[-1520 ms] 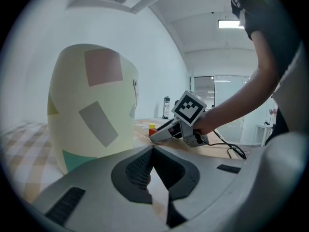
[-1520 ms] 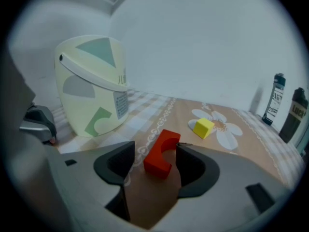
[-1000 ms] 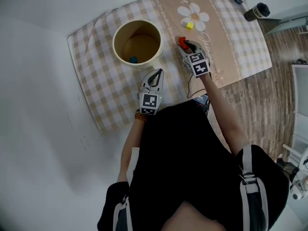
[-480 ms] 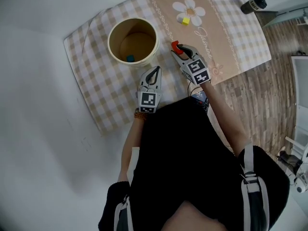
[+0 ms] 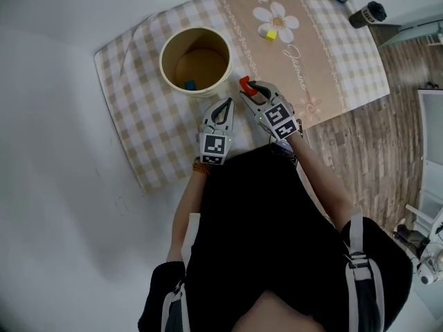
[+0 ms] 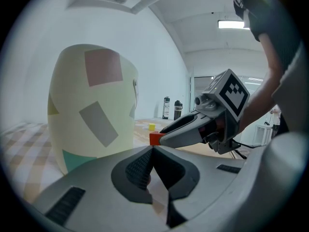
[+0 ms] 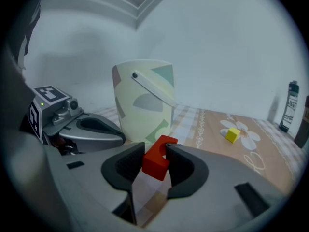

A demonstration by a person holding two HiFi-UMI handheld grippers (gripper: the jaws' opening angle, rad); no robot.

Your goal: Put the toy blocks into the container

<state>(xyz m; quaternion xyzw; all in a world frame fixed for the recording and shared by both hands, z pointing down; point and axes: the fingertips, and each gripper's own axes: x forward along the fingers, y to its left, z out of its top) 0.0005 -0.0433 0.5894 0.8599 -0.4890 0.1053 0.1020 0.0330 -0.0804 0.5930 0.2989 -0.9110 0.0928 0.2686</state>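
Clamps red block (image 5: 244,83) in right gripper (image 5: 247,86), nearer the bucket (image 5: 166,47) than a second ago, left gripper (image 5: 223,106) closed empty; shows blue block (image 5: 189,85) inside only in head view.

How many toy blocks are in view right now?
3: a red block in the right gripper, a yellow block on the flower print, a blue block inside the container. Others may be hidden inside it.

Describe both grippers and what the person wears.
The left gripper and right gripper are both grey and taper to pointed jaws lined with dark ribbed pads. Each carries a cube of black-and-white square markers. The person wears a black top with grey shoulder straps and a beaded bracelet at the left wrist.
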